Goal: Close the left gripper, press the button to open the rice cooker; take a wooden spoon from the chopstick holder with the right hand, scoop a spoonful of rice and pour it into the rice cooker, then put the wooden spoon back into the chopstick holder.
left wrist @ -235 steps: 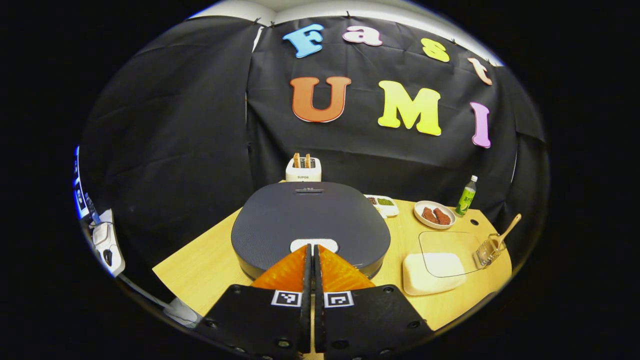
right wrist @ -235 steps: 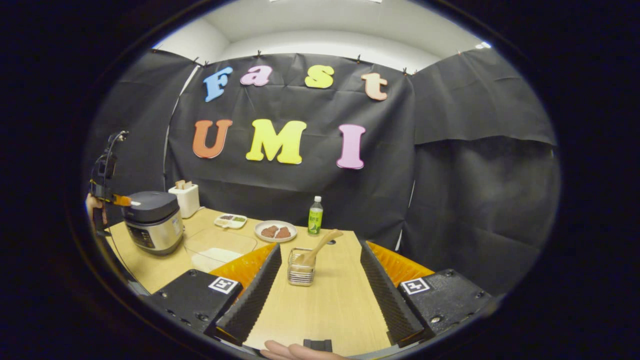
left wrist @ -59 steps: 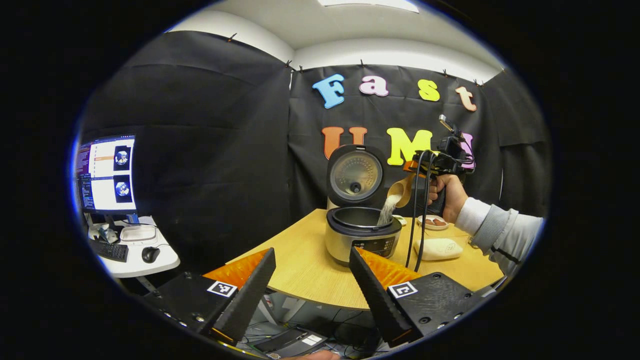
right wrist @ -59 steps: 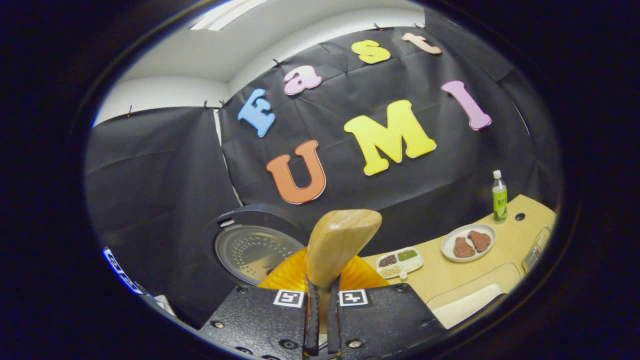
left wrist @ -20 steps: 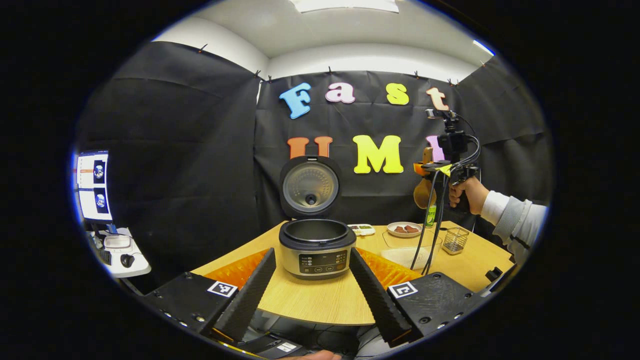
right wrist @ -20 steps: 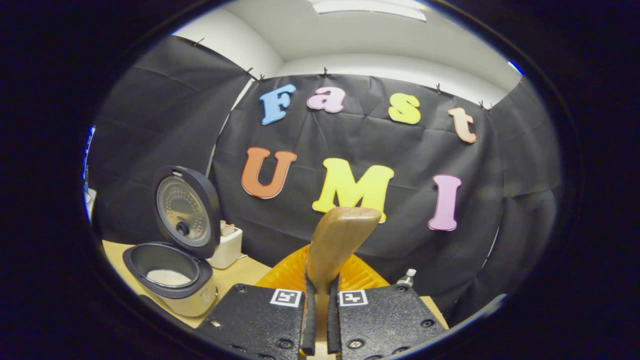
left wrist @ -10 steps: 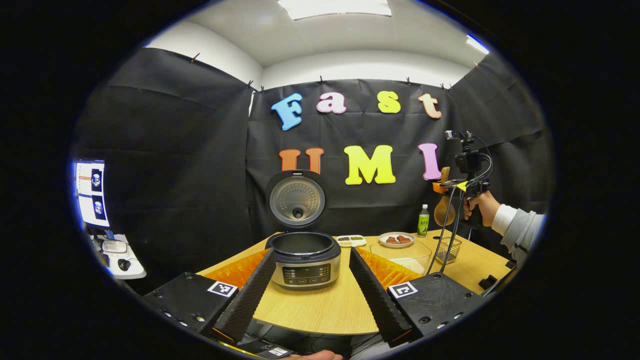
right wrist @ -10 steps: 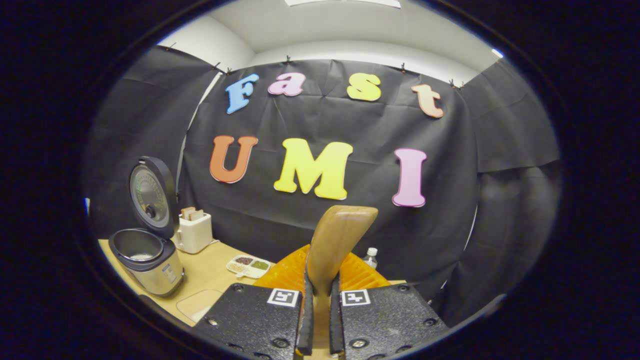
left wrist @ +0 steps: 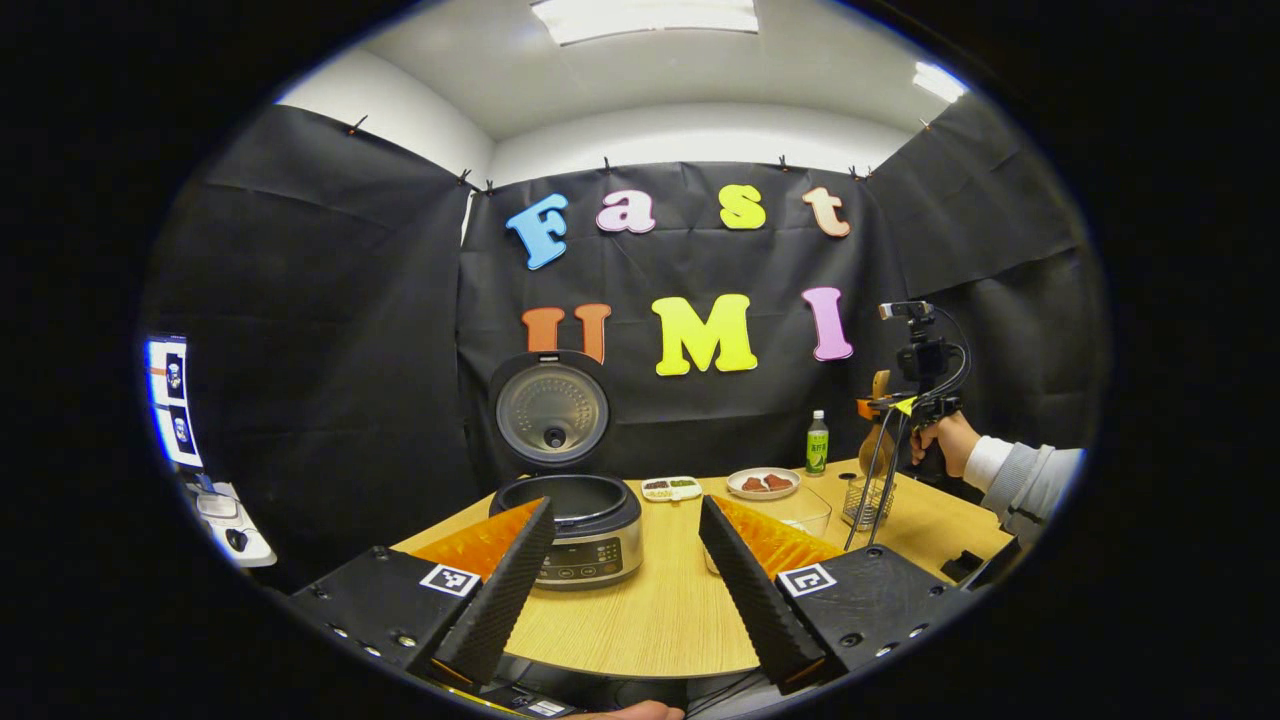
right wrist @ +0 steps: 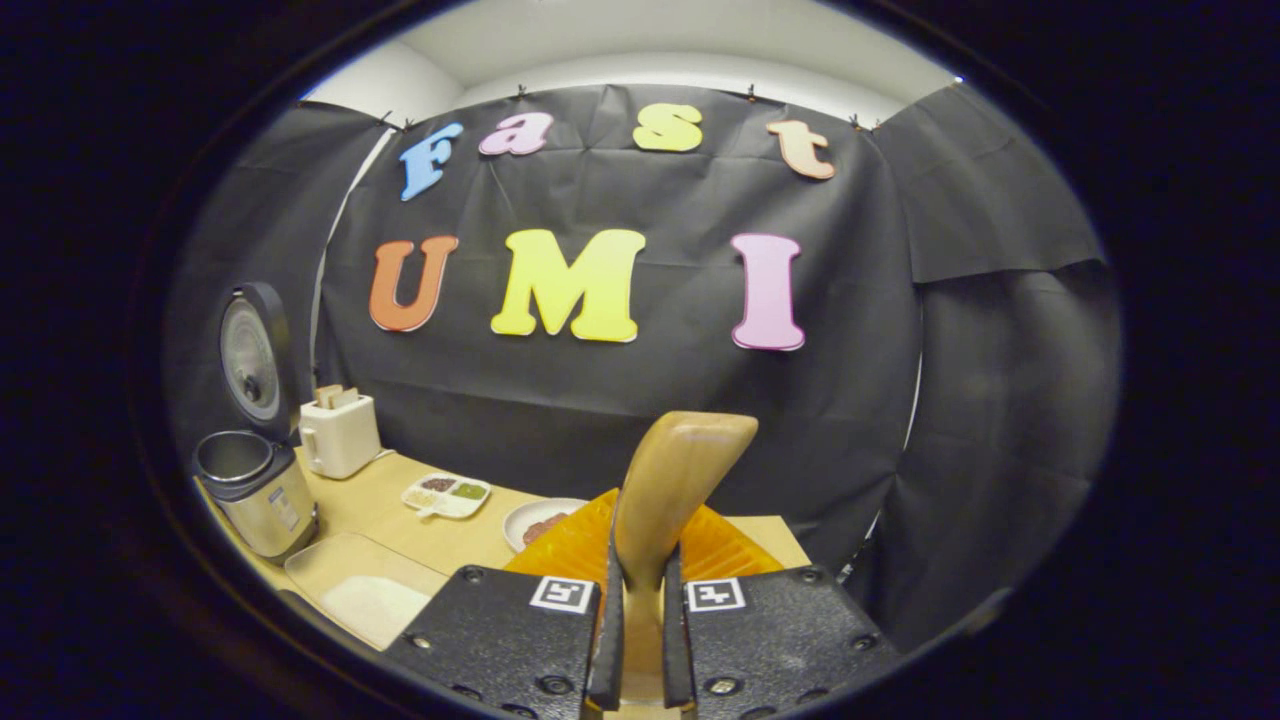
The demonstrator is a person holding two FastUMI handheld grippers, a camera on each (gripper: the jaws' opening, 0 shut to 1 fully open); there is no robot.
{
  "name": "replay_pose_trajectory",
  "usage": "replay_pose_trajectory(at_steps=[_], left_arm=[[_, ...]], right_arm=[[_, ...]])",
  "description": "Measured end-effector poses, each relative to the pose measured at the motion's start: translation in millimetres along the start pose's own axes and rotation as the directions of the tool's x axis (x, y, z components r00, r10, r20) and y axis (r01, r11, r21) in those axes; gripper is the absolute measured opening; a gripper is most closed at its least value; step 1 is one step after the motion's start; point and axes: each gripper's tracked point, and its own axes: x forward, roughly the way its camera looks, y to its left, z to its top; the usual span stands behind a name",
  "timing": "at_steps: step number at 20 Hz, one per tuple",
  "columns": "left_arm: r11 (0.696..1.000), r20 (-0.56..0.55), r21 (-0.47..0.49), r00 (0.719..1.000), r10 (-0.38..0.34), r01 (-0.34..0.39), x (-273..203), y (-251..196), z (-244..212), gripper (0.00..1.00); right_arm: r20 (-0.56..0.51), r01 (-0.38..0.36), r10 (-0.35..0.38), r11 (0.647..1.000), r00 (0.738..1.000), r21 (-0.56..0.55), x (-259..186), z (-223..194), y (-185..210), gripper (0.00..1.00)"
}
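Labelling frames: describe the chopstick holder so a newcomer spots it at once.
Start at the open rice cooker on the table and go right past the plate and green bottle. The chopstick holder stands below the spoon: the only wire-mesh basket.

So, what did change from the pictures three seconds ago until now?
The right gripper carried the wooden spoon from over the rice cooker, where it poured rice, to above the chopstick holder. The left gripper drew back, open as before. The lid stayed up; the spoon stayed gripped.
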Motion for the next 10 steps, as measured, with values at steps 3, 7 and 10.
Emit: replay_pose_trajectory(at_steps=[3,7,10], left_arm=[[1.0,-0.024,-0.008,1.0,0.007,-0.007,4,3,-9,0.93],[1.0,-0.042,-0.022,0.999,0.004,-0.005,13,0,-12,0.93],[1.0,-0.026,-0.031,1.0,-0.006,0.005,15,-2,-8,0.93]], right_arm=[[-0.013,-0.012,0.012,1.0,1.0,0.023,7,-10,-1,0.22],[-0.026,-0.034,0.036,0.998,0.999,0.054,12,-25,-4,0.19],[-0.014,-0.026,0.027,0.997,1.0,0.068,16,-24,-9,0.39]])
